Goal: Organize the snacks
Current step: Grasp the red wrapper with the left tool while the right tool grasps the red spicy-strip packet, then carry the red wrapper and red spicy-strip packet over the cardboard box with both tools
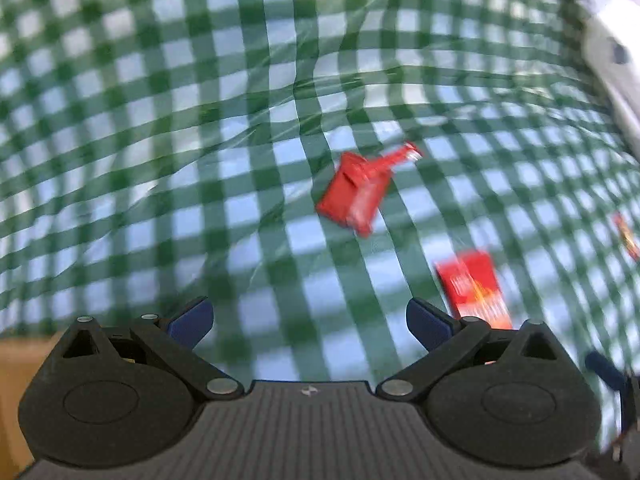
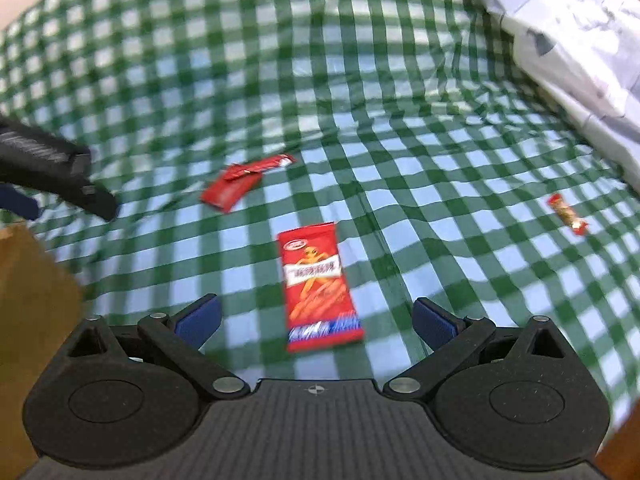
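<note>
On checked cloth (image 2: 400, 184): flat red packet (image 2: 318, 286) just ahead of right gripper (image 2: 316, 316), between spread, empty fingers. Folded packet (image 2: 236, 184) and stick sachet (image 2: 269, 165) farther, touching each other. Small wrapped snack (image 2: 568, 214) well apart, right. Left gripper (image 1: 310, 322) wide apart too, holding nothing, hovering. Best approach, likely: lower right gripper squarely over flat packet, pinch across narrow sides, avoid snagging wrinkled cloth.

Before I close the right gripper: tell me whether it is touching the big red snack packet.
Apart. The right wrist view shows the right gripper open, with checked cloth visible between each fingertip and the big red snack packet.
</note>
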Available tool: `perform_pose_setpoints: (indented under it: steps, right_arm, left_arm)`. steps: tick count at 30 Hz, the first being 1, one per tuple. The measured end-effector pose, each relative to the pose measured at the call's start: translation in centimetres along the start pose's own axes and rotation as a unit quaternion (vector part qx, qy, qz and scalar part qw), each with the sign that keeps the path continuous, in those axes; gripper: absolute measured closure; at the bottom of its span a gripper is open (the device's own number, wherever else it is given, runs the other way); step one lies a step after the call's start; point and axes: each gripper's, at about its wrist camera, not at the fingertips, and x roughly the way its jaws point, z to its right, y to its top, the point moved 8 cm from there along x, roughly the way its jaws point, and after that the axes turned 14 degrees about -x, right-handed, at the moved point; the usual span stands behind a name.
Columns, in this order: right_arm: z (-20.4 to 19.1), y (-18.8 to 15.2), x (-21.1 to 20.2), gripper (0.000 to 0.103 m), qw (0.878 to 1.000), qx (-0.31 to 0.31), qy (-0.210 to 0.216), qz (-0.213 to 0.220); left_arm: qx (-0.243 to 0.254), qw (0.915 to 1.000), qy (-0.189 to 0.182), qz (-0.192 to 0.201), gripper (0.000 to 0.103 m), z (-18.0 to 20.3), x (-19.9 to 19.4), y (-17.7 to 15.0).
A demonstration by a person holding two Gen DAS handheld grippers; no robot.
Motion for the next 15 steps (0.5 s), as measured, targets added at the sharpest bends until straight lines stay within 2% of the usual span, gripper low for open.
perform_pose_setpoints:
  steps: [4, 8, 9, 10, 11, 12, 15]
  right_arm:
    - [0.4, 0.4, 6.4, 0.003, 1.000, -0.020, 0.002, -0.011]
    - [0.1, -0.8, 10.8, 0.007, 0.998, -0.060, -0.006, -0.033]
    - [-0.1, -0.7, 10.6, 0.011, 0.998, -0.066, -0.013, -0.011]
    - [-0.5, -0.8, 10.3, 0.023, 0.997, -0.076, -0.010, 0.002]
    - [-0.8, -0.9, 9.8, 0.041, 0.996, -0.084, -0.005, 0.013]
    - [-1.1, -1.0, 9.4, 0.051, 0.996, -0.091, -0.003, 0.017]
    - [-1.3, -1.3, 8.4, 0.055, 0.996, -0.086, 0.002, 0.003]
  left_arm:
    - [-0.006, 0.9996, -0.011, -0.024, 0.000, 1.9, 7.1, 3.3]
    - [-0.006, 0.9994, 0.001, -0.035, 0.002, 3.4, 11.7, 5.3]
    - [0.001, 0.9995, 0.009, -0.029, 0.010, 3.5, 12.2, 5.5]
    - [0.001, 0.9999, 0.003, -0.013, 0.023, 3.6, 12.1, 5.6]
    - [-0.002, 1.0000, -0.005, -0.001, 0.035, 3.6, 11.7, 5.6]
    - [0.001, 0.9999, -0.012, 0.007, 0.047, 3.7, 11.1, 5.4]
    - [-0.023, 0.9992, -0.025, -0.022, 0.050, 2.5, 10.1, 3.8]
